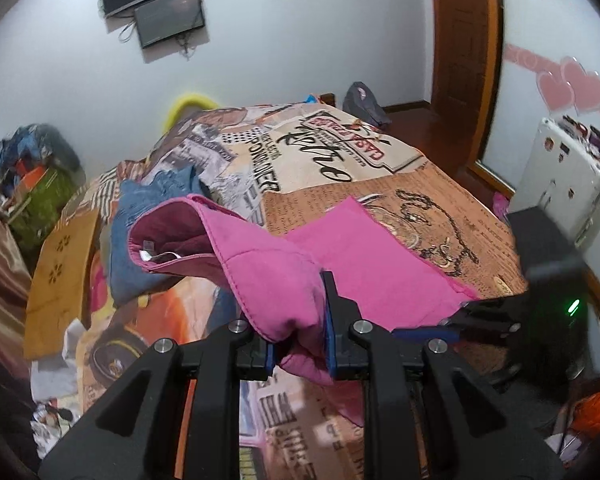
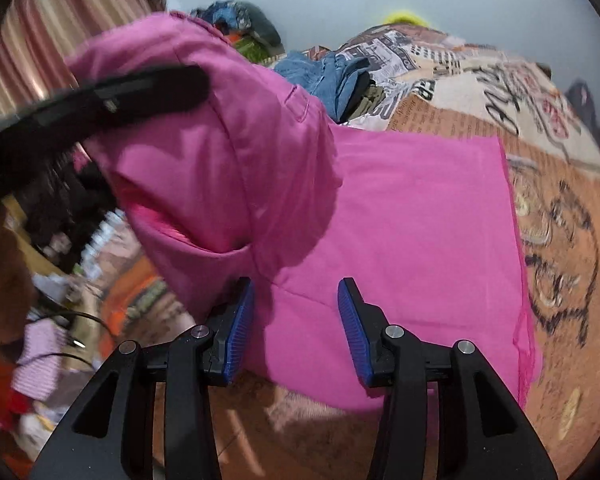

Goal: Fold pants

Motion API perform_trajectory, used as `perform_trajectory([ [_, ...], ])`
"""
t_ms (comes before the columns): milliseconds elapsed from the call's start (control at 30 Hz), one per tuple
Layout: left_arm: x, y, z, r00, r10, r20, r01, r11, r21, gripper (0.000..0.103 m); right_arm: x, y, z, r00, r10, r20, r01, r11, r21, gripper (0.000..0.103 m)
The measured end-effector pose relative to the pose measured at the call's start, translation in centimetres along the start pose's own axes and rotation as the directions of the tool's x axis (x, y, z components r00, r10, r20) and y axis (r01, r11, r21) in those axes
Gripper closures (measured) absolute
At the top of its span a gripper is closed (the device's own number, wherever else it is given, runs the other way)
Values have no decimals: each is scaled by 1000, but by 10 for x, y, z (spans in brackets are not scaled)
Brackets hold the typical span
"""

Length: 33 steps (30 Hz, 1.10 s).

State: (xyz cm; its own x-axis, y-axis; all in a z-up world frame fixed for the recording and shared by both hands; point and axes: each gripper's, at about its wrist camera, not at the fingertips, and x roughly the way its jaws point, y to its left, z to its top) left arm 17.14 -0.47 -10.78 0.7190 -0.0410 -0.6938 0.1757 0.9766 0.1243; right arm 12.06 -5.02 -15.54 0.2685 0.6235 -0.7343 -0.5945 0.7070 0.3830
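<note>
The bed point(image 1: 440, 216), spread with a printed cover, carries the pink pants point(image 2: 400, 220); most of the cloth lies flat ahead of the right hand-held gripper point(image 2: 296, 320), while the waistband end is raised up and to that gripper's left. The left hand-held gripper point(image 1: 300, 332) has a bunched fold of the pink cloth pinched between its blue pads, jaws drawn close on the fabric. The right one stands with its jaws apart and holds nothing; the cloth lies between and just beyond its pads.

To do this fold well, I judge the left should carry the lifted end over the flat part in one smooth arc, keeping the edge taut, while the right pins or takes the near edge so the lower layer does not drag. Letting go before the edges line up would likely leave a skewed fold.

The pants look soft and limp, stitched seams showing, with a darker lining and a small label inside the open waist.

A heap of denim point(image 1: 156, 216) lies beyond the left hand-held gripper, behind the pants.
</note>
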Motion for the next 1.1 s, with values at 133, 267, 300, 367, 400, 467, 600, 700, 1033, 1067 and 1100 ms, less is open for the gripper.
perform_trajectory([
  [133, 4, -15, 8, 1000, -9, -11, 9, 999, 40, 85, -29, -22, -7, 996, -50, 68, 46, 997, 62, 62],
  [267, 12, -29, 18, 999, -34, -26, 35, 998, 51, 85, -47, -51, -18, 991, -105, 78, 95, 988, 120, 62],
  [300, 14, -33, 20, 999, -42, -31, 43, 998, 53, 85, -44, -57, -21, 991, -118, 58, 110, 985, 130, 62],
  [367, 19, -41, 25, 997, -58, -43, 60, 996, 58, 85, -38, -61, -27, 992, -119, 34, 113, 985, 131, 62],
  [400, 22, -46, 28, 996, -68, -51, 71, 996, 61, 85, -36, -59, -30, 991, -124, 41, 118, 986, 121, 61],
  [467, 27, -53, 34, 994, -90, -64, 94, 994, 63, 85, -36, -52, -30, 988, -148, 49, 143, 985, 91, 61],
  [600, 39, -66, 42, 984, -148, -98, 153, 987, 43, 85, -37, -59, -30, 991, -119, 61, 112, 988, 109, 61],
  [700, 50, -73, 45, 975, -183, -127, 187, 982, 22, 85, -44, -69, -32, 994, -90, 67, 79, 985, 151, 62],
  [1033, 45, -86, 49, 966, -237, -104, 241, 970, 25, 50, -81, -90, -47, 979, -174, 103, 145, 960, 238, 62],
  [1067, 42, -83, 52, 969, -231, -87, 234, 972, 28, 50, -83, -90, -48, 978, -183, 102, 155, 959, 239, 62],
  [1100, 40, -78, 53, 972, -224, -77, 226, 974, 28, 50, -85, -90, -49, 976, -192, 101, 163, 957, 240, 62],
])
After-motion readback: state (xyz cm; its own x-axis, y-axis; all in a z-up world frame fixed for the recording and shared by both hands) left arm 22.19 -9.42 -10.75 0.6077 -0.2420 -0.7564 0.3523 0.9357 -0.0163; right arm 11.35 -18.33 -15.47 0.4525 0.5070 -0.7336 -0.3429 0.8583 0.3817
